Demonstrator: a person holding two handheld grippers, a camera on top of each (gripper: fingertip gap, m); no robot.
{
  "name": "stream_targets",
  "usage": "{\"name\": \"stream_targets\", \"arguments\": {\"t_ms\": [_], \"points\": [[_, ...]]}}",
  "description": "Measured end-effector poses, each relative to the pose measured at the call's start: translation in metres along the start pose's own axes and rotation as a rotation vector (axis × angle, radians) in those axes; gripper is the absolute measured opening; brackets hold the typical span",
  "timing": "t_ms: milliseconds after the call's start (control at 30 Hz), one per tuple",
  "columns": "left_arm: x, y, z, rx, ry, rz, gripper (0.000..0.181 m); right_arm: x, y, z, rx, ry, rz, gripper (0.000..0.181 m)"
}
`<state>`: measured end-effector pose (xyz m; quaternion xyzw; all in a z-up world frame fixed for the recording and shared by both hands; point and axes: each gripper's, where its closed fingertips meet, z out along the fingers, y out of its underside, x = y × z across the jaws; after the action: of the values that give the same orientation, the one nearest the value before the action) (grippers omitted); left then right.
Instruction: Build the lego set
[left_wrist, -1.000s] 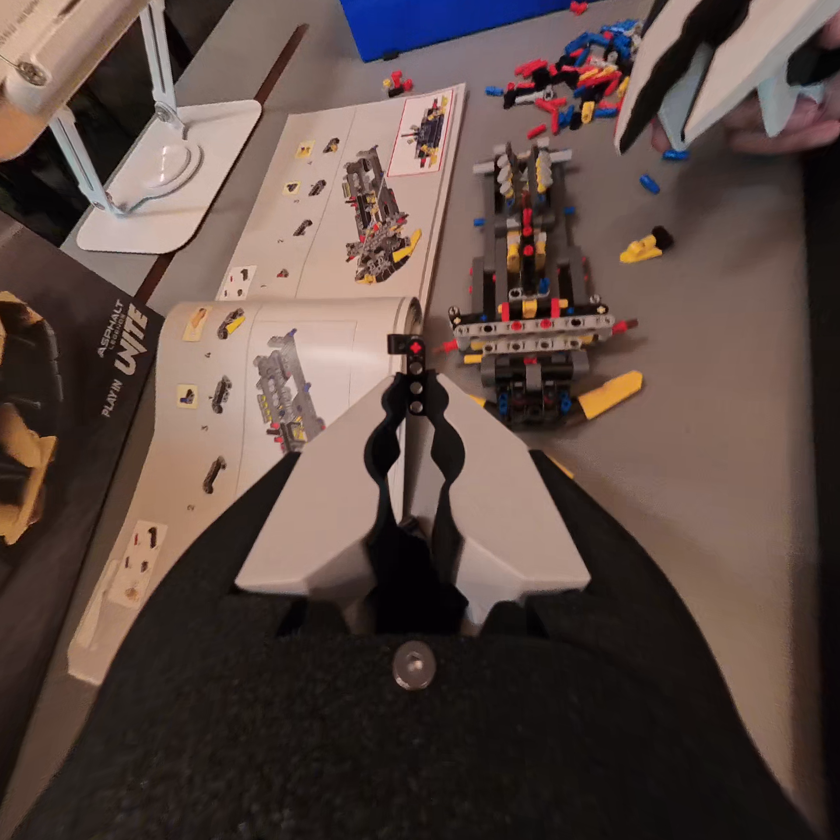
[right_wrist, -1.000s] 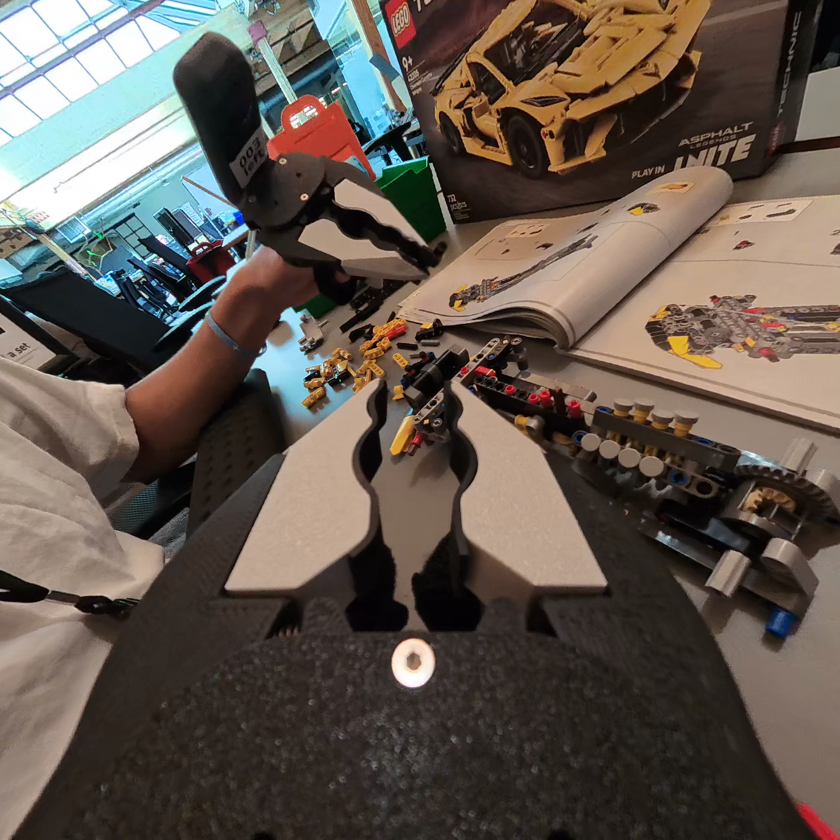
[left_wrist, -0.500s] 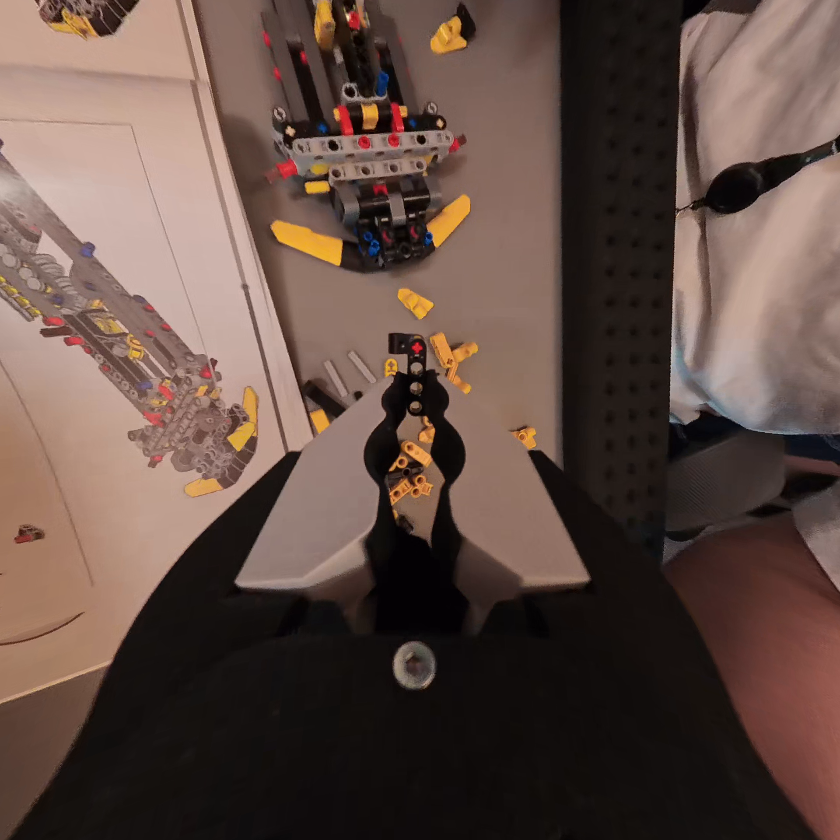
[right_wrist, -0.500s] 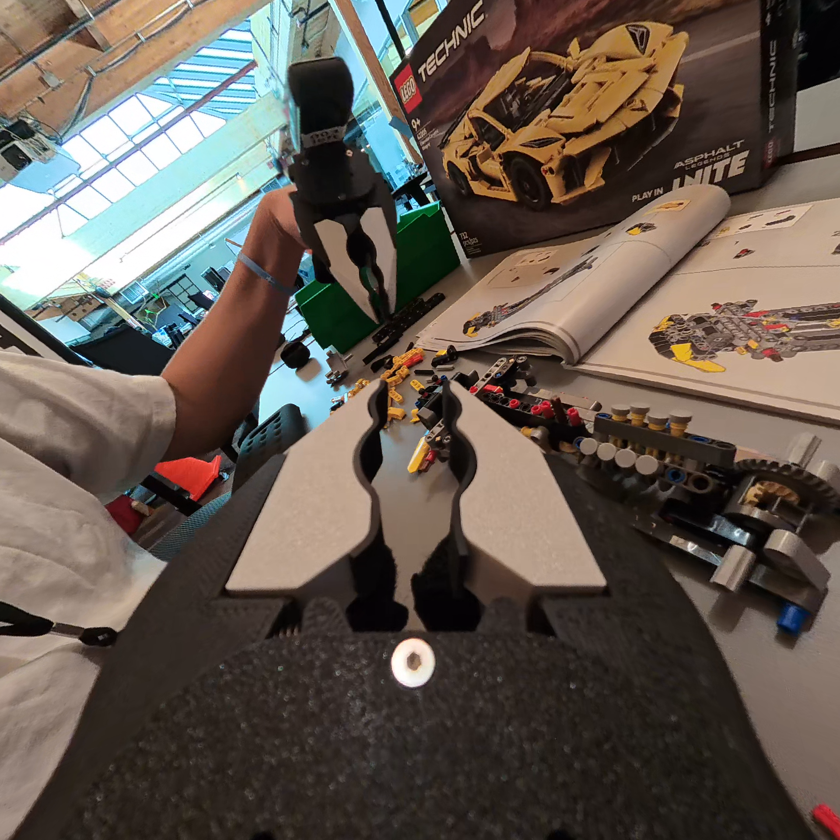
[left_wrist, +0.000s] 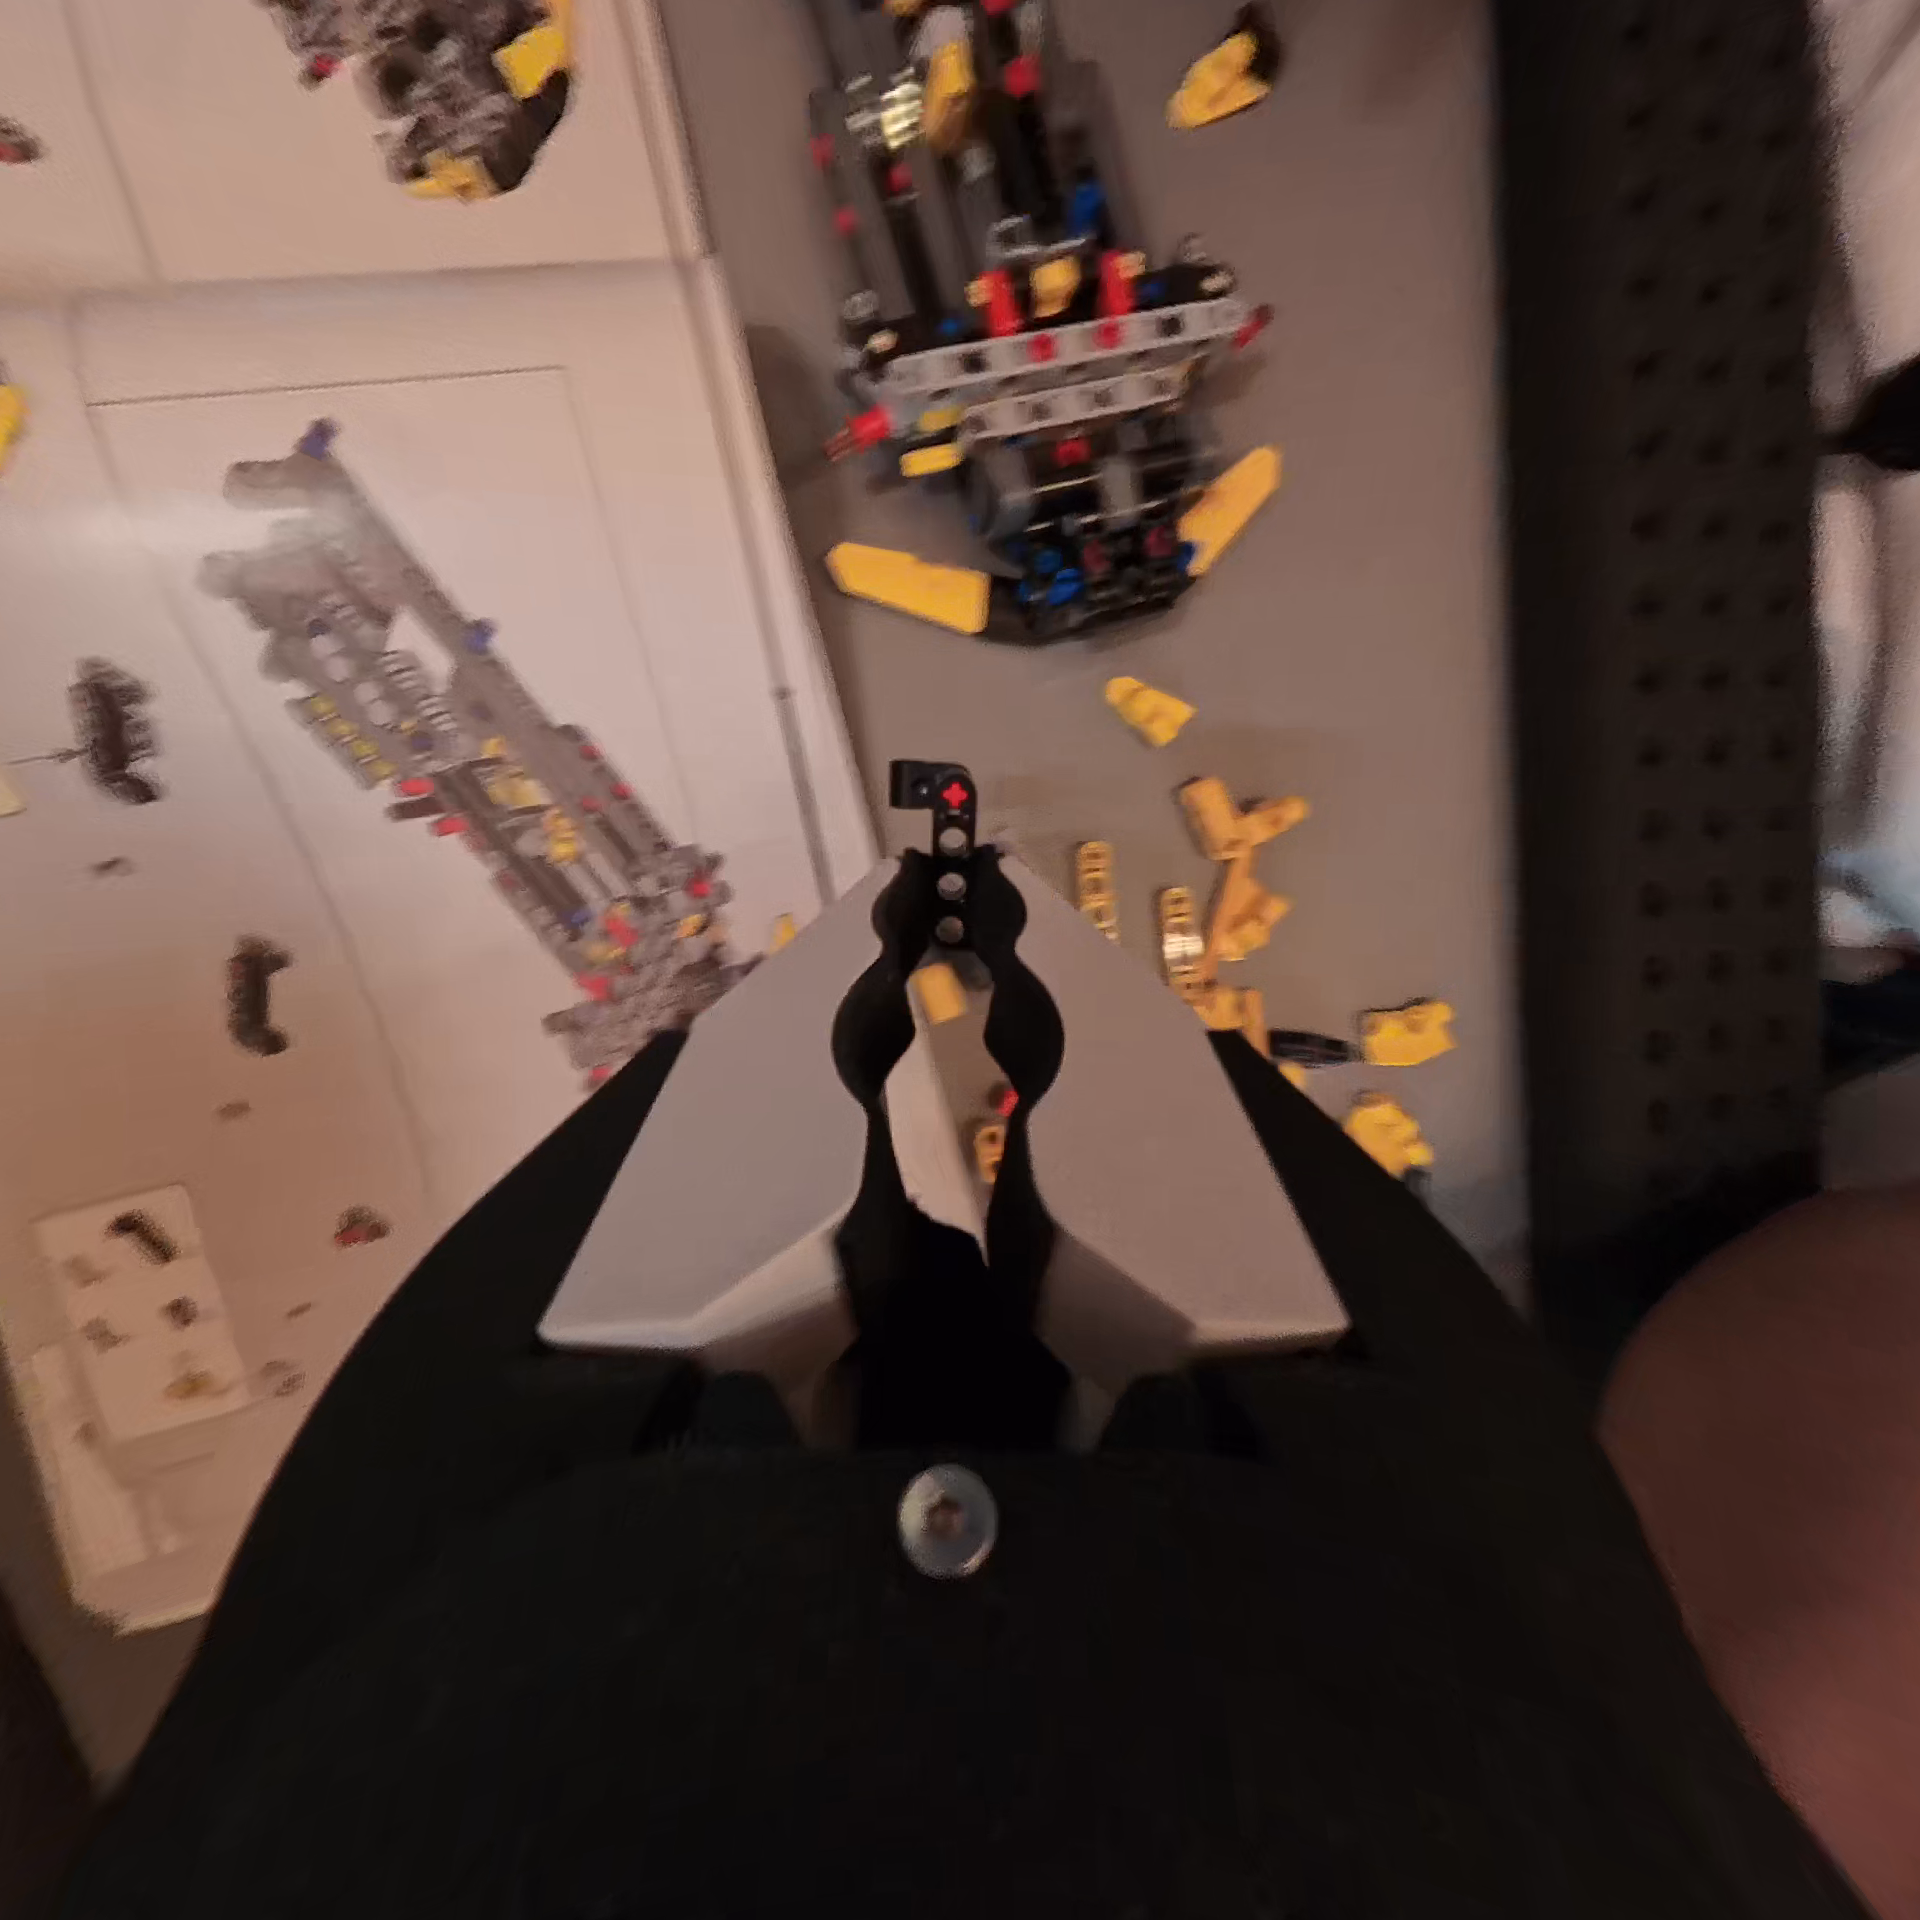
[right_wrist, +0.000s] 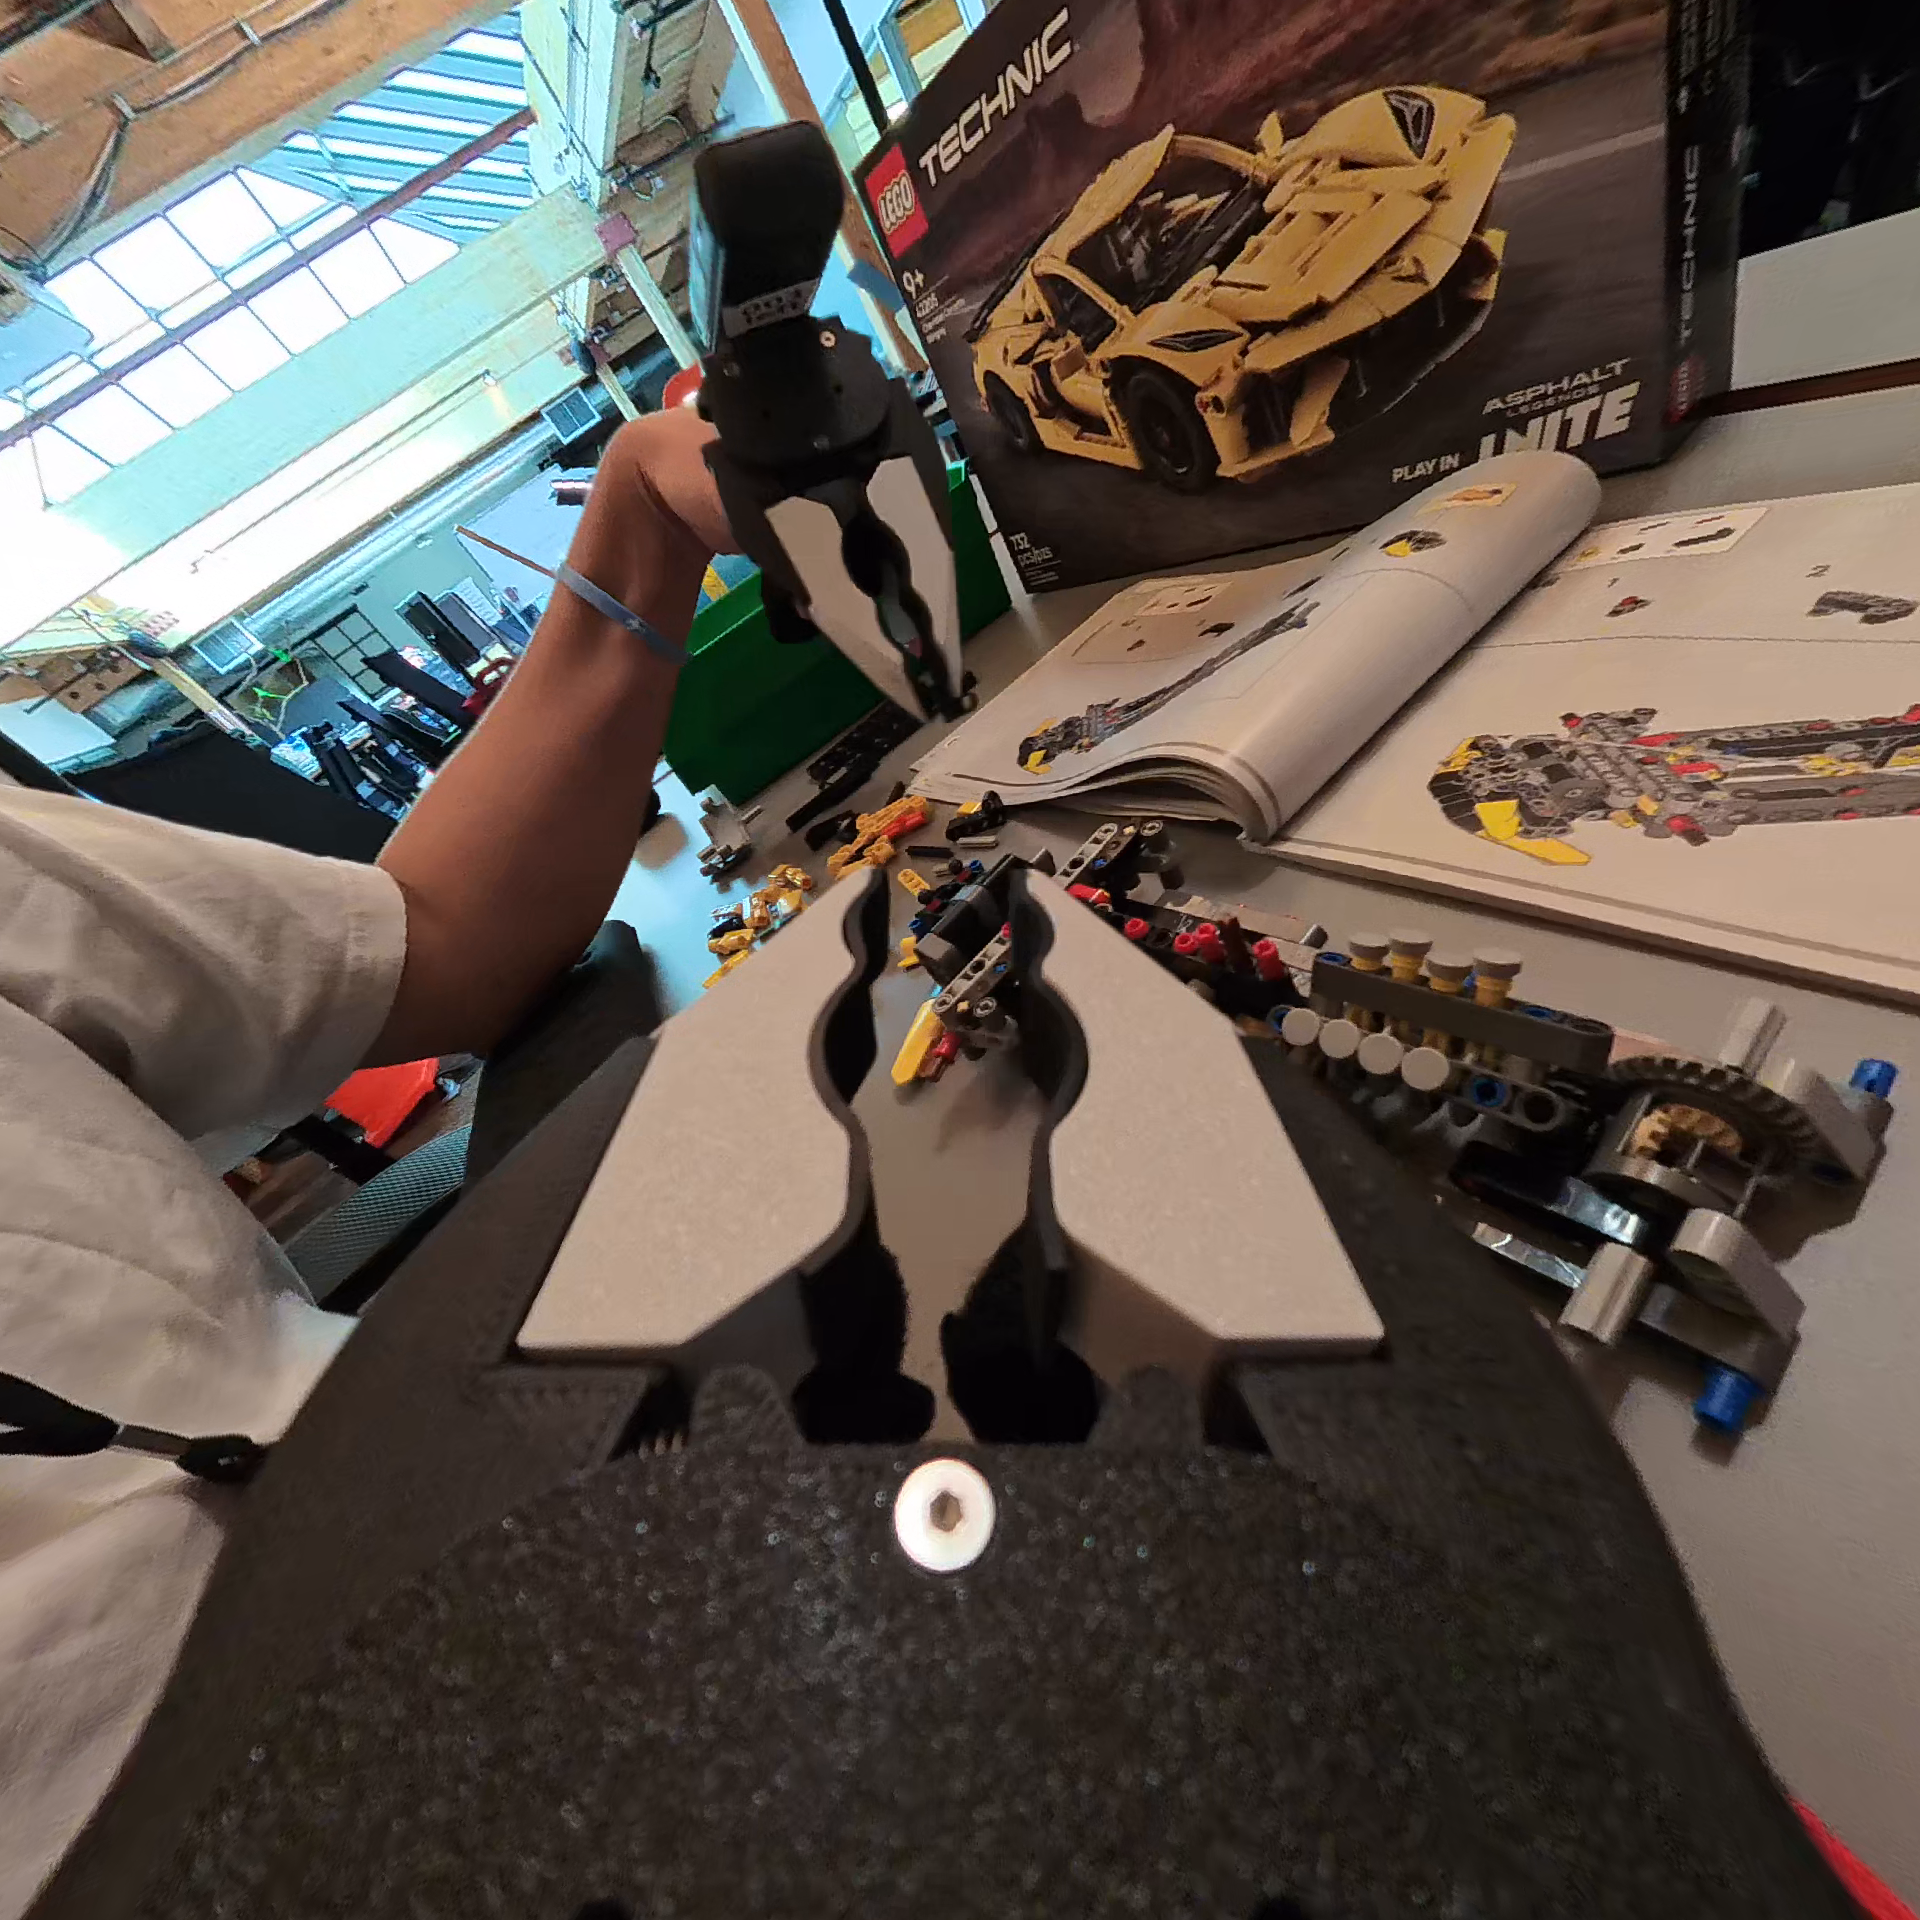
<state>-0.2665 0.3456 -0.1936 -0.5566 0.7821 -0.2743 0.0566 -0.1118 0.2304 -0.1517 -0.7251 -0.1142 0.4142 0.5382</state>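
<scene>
Here, left tool (left_wrist: 948, 868) clamping black beam (left_wrist: 948, 831) above chassis (left_wrist: 1049, 416), right tool (right_wrist: 951, 894) parted

A small black holed beam (left_wrist: 948, 831) with a red cross pin is pinched aloft, while the long grey-black chassis (right_wrist: 1455, 1049) with yellow wedges lies flat beside scattered yellow pieces (left_wrist: 1236, 862)

Grippers: I count two, the left gripper (left_wrist: 948, 862) and the right gripper (right_wrist: 951, 914).
Car frames: I see one half-built frame (right_wrist: 1455, 1049).
Booklets: one, lying open (right_wrist: 1351, 675).
Boxes: one set box (right_wrist: 1299, 260).
Green bins: one (right_wrist: 769, 696).
Loose yellow pieces: I can't count them exactly; more than ten (left_wrist: 1236, 831).
</scene>
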Motion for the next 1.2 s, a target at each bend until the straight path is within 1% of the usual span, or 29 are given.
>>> {"name": "stream_targets", "arguments": {"t_ms": [67, 133, 233, 333, 400, 533, 600, 833, 1033, 1133, 1200], "points": [[-0.024, 0.007, 0.002, -0.043, -0.102, -0.015, 0.005, 0.002, 0.000, 0.000, -0.002, 0.009, -0.003, 0.021], [-0.037, 0.014, 0.005, -0.090, -0.135, -0.041, 0.006, 0.004, 0.002, 0.001, -0.011, 0.014, 0.002, 0.021], [-0.054, 0.021, 0.006, -0.127, -0.203, -0.011, 0.005, 0.004, 0.003, 0.002, -0.020, 0.018, -0.001, 0.020], [-0.072, 0.031, -0.003, -0.178, -0.298, -0.046, 0.005, 0.004, 0.005, 0.003, -0.031, 0.028, -0.017, 0.020], [-0.079, 0.031, -0.011, -0.167, -0.344, -0.058, 0.005, 0.004, 0.006, 0.003, -0.036, 0.031, -0.024, 0.020], [-0.079, 0.032, -0.018, -0.158, -0.366, -0.052, 0.005, 0.003, 0.007, 0.004, -0.045, 0.038, -0.040, 0.020], [-0.073, 0.033, -0.017, -0.160, -0.345, -0.051, 0.006, 0.003, 0.008, 0.004, -0.047, 0.040, -0.042, 0.020], [-0.073, 0.026, -0.023, -0.121, -0.363, -0.034, 0.006, 0.003, 0.009, 0.005, -0.053, 0.043, -0.041, 0.020], [-0.071, 0.028, -0.025, -0.138, -0.367, -0.031, 0.006, 0.003, 0.010, 0.005, -0.059, 0.045, -0.047, 0.020], [-0.064, 0.026, -0.023, -0.139, -0.337, -0.036, 0.005, 0.003, 0.010, 0.005, -0.056, 0.047, -0.049, 0.020], [-0.047, 0.015, -0.018, -0.131, -0.272, -0.046, 0.005, 0.004, 0.005, 0.002, -0.035, 0.064, -0.058, 0.020]]}}
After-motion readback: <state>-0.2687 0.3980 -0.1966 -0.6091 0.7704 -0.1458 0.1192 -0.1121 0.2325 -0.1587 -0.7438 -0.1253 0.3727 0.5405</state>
